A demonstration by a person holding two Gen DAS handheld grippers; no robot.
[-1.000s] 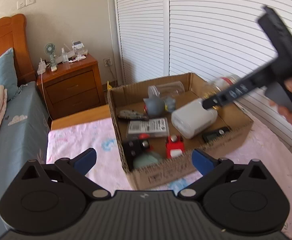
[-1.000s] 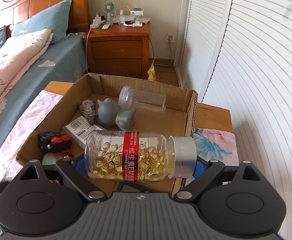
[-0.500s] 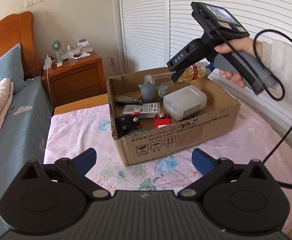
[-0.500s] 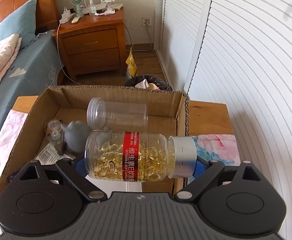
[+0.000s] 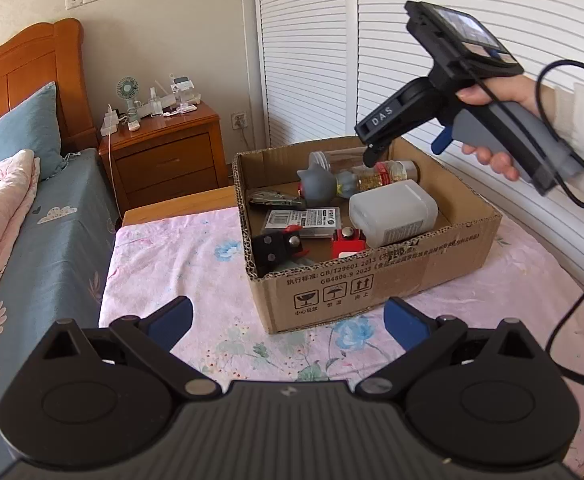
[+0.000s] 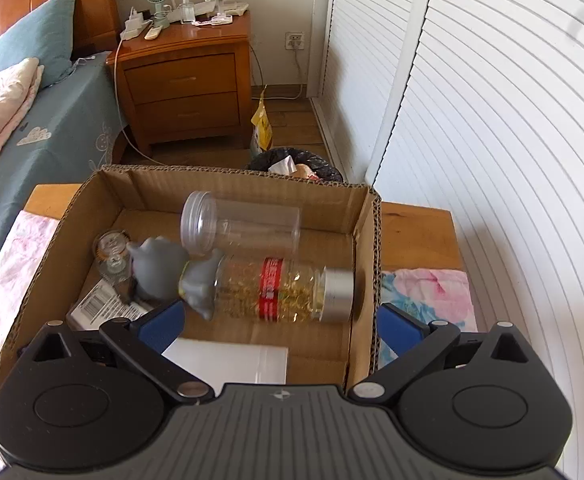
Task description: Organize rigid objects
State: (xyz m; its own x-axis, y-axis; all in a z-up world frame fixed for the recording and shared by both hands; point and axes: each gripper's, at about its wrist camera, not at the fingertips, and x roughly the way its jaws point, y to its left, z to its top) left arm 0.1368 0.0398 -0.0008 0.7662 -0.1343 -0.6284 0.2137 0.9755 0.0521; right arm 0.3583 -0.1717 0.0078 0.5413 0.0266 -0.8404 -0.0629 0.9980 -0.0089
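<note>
Pill bottle let go into the box — the release is the step in hand.

The right gripper (image 6: 277,326) has just been opening; its jaws stand wide apart above the box (image 6: 366,240), nothing between them. The pill bottle (image 6: 287,294) lies on its side near the box's far right corner, touching the grey toy (image 6: 159,268) and just before the clear jar (image 6: 239,224). Best to lift straight up — clear of the right wall. The left gripper (image 5: 287,318) hangs open over the cloth (image 5: 195,264), holding nothing.
</note>
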